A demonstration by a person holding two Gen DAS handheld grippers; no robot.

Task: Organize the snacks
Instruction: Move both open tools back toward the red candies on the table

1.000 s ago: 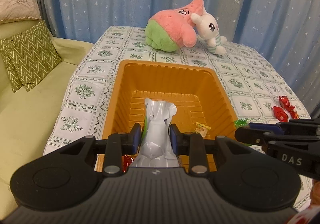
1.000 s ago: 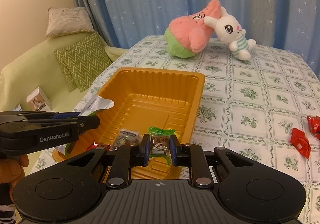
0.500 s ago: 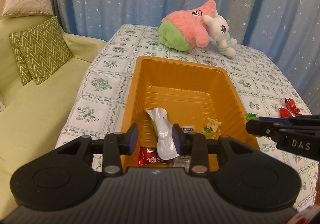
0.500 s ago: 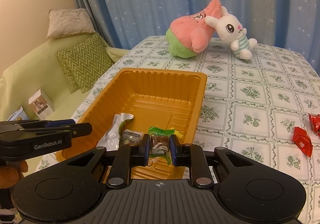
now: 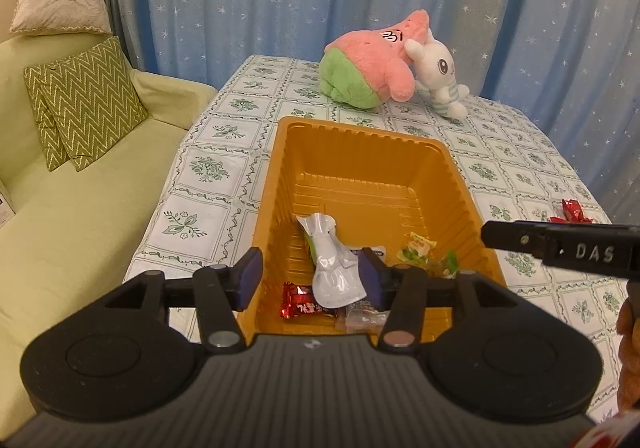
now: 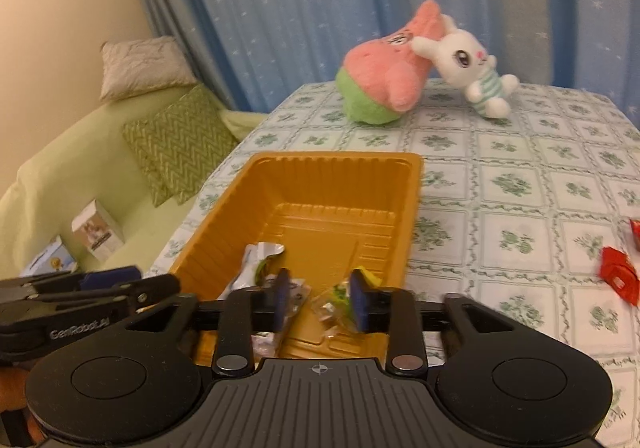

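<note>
Both grippers hovered spread and empty over the near end of the orange tray [image 5: 460, 183], left gripper [image 5: 311, 280] beside right gripper [image 6: 320, 302]. Inside lay a silver pouch [image 5: 332, 272], a red candy [image 5: 300, 306] and several blurred wrappers. Two red snacks [image 6: 618, 276] sat by the desk's [image 6: 520, 183] right edge, one cut off.

Table [image 5: 208, 175] with green-floral checked cloth. Ahead of claws: orange tray [image 5: 362, 145] sitting on it. Far end: pink-green plush [image 5: 368, 67] touching white bunny plush [image 5: 438, 77]. Right of tray: red wrapped snacks [image 6: 618, 278] on the cloth.
</note>
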